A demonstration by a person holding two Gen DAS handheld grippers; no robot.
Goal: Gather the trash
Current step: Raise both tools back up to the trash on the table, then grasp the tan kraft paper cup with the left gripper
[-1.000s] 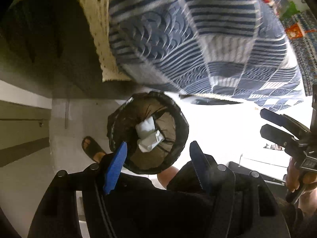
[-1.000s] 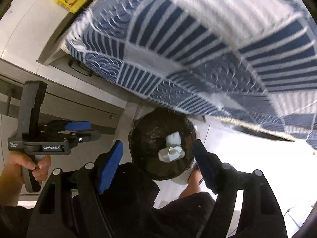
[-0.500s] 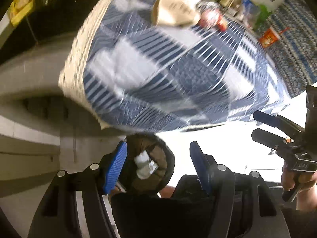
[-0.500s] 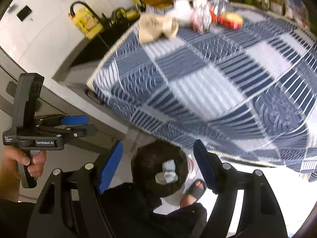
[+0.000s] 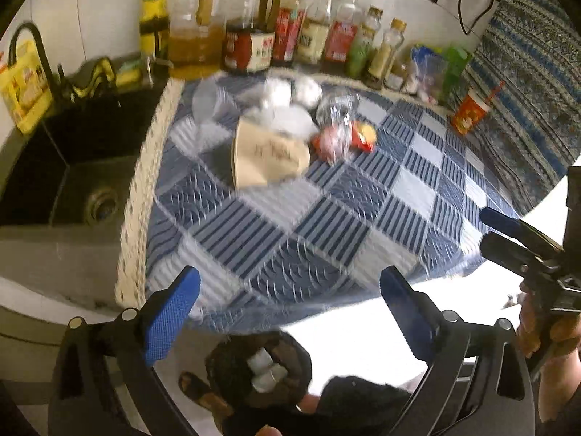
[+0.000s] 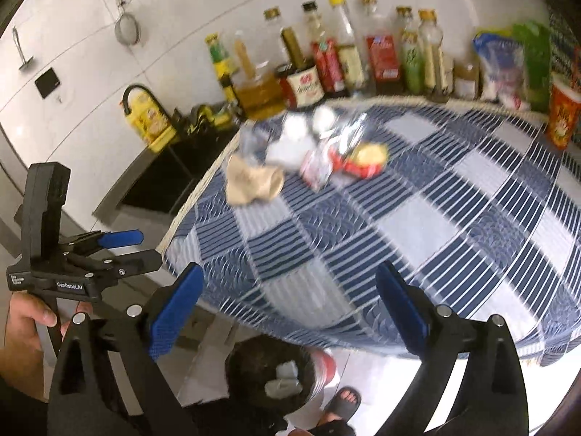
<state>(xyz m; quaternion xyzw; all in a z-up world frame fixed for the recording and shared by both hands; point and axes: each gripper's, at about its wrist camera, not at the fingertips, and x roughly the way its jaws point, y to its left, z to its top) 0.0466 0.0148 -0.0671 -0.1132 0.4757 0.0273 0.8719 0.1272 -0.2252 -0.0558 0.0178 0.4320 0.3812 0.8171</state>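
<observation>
A bin with a black liner (image 5: 232, 359) (image 6: 247, 367) stands on the floor below the table edge, with crumpled white paper (image 5: 265, 368) (image 6: 287, 378) in it. On the blue checked tablecloth (image 5: 326, 218) (image 6: 417, 225) lie a brown paper bag (image 5: 268, 156) (image 6: 254, 181), white tissues (image 5: 287, 109) (image 6: 290, 145), crumpled clear plastic (image 5: 336, 109) and a red and yellow wrapper (image 5: 363, 136) (image 6: 363, 161). My left gripper (image 5: 290, 283) (image 6: 150, 247) hangs above the bin at the table's near edge, its jaws opening wide, nothing between them. My right gripper (image 6: 289, 274) (image 5: 488, 229) is beside it, jaws also opening and empty.
A dark sink (image 5: 72, 167) with a black tap lies left of the cloth. A row of sauce and oil bottles (image 5: 290, 29) (image 6: 345, 58) lines the back wall, with a red paper cup (image 5: 470, 112) (image 6: 563, 116) at the right. A person's sandalled foot (image 6: 343, 403) stands by the bin.
Both grippers have risen from just over the bin to above the table edge and tilted up, so the tabletop trash now shows. Both pairs of jaws have spread wider.
</observation>
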